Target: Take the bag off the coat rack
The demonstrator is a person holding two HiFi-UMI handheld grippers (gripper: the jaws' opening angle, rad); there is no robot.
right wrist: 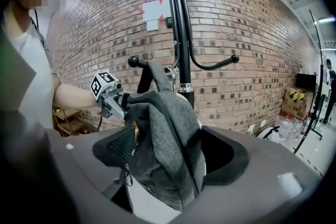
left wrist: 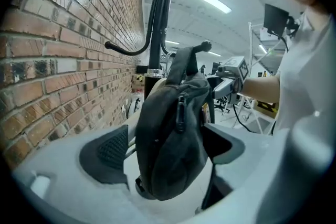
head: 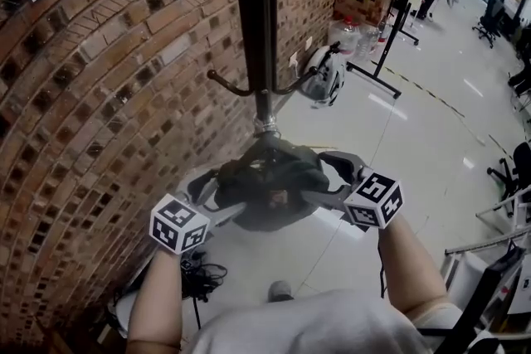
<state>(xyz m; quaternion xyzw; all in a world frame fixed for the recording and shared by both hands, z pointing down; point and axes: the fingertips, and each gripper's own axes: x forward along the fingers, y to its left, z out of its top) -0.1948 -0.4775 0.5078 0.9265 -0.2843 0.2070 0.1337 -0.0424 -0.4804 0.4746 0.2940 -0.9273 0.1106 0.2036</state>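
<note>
Closest to the lens in the left gripper view, the left tongs (left wrist: 168, 152) stand wide apart with the bag (head: 270, 178) hanging between them; I can see a gap between the ribbed pad (left wrist: 107, 149) at lower left and the cloth, so nothing is gripped. The right tongs (right wrist: 170, 155) are just as wide, bracketing the same bag from the opposite side without pinching it.

The bag sits at the frame centre of the head view, against the black pole of the coat rack (head: 255, 12). Its strap appears to loop over the knobbed hook (right wrist: 134, 62) at mid-left of the right gripper view, so I judge it is not yet off the rack.

I read this step as lining up the grasp. Next, both tongs need to close on the body or strap, then lift until the loop clears the knob.

It is soft grey woven fabric, rounded and slumped, with 1 zip (left wrist: 180, 113) down its side; expect it to sag. The rack is smooth, thin metal tube with curved arms.
</note>
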